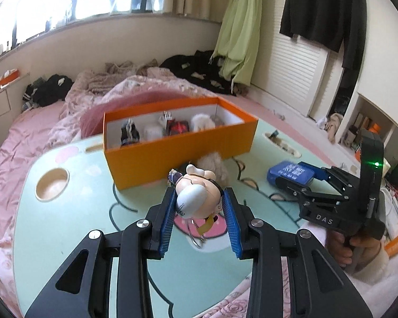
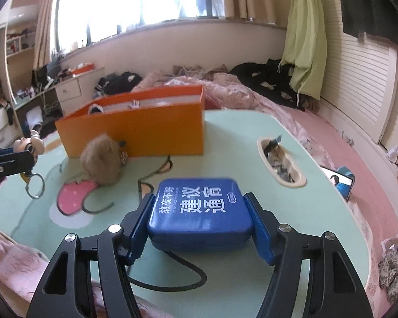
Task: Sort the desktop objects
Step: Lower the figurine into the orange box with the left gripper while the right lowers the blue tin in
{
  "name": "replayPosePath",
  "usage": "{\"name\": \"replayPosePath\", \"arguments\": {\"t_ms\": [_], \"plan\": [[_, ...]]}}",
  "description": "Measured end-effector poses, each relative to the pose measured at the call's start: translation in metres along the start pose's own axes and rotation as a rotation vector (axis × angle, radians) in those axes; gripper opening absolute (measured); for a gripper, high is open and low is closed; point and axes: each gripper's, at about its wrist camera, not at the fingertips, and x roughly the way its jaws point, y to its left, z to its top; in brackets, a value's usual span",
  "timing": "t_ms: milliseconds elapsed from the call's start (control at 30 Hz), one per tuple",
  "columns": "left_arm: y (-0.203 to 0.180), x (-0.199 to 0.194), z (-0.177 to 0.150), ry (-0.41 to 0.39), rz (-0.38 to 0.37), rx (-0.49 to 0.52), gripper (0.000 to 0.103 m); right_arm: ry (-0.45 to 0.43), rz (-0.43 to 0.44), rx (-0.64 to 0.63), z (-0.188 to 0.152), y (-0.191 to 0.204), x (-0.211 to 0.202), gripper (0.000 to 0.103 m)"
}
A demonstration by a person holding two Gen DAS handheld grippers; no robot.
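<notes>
My left gripper [image 1: 199, 201] is shut on a small figurine keychain [image 1: 196, 197] with a white-haired head, held above the green lap table [image 1: 66, 212]; its metal ring hangs below. My right gripper [image 2: 200, 217] is shut on a flat blue tin [image 2: 200, 212] with white Chinese lettering, just above the table [image 2: 252, 137]. The tin also shows in the left wrist view [image 1: 290, 172]. An open orange box [image 1: 177, 145] holding several small toys stands at the table's far side; it also shows in the right wrist view [image 2: 135, 129]. A fluffy brown plush [image 2: 102, 163] lies against the box's front.
The table has a round cup hole [image 1: 51, 184] at the left and a slot [image 2: 280, 161] with small items at the right. A phone [image 2: 338, 181] leans at the table's right edge. Pink bedding and dark clothes surround the table.
</notes>
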Motion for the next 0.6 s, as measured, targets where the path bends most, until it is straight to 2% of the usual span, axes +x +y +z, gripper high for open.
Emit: {"name": "replayPosePath", "arguments": {"t_ms": [133, 300, 467, 600], "plan": [[0.0, -0.003, 0.022, -0.037, -0.01, -0.003, 0.037, -0.027, 0.044, -0.023, 0.025, 0.005, -0.008, 0.067], [0.01, 0.014, 0.055, -0.033, -0.001, -0.031, 0.037, -0.045, 0.098, -0.042, 0.083, 0.014, 0.0, 0.067], [0.027, 0.05, 0.083, -0.011, 0.014, -0.099, 0.037, 0.029, 0.154, -0.014, 0.128, 0.018, 0.047, 0.067], [0.043, 0.084, 0.09, 0.023, 0.033, -0.173, 0.037, 0.081, 0.162, -0.008, 0.136, 0.021, 0.083, 0.067]]}}
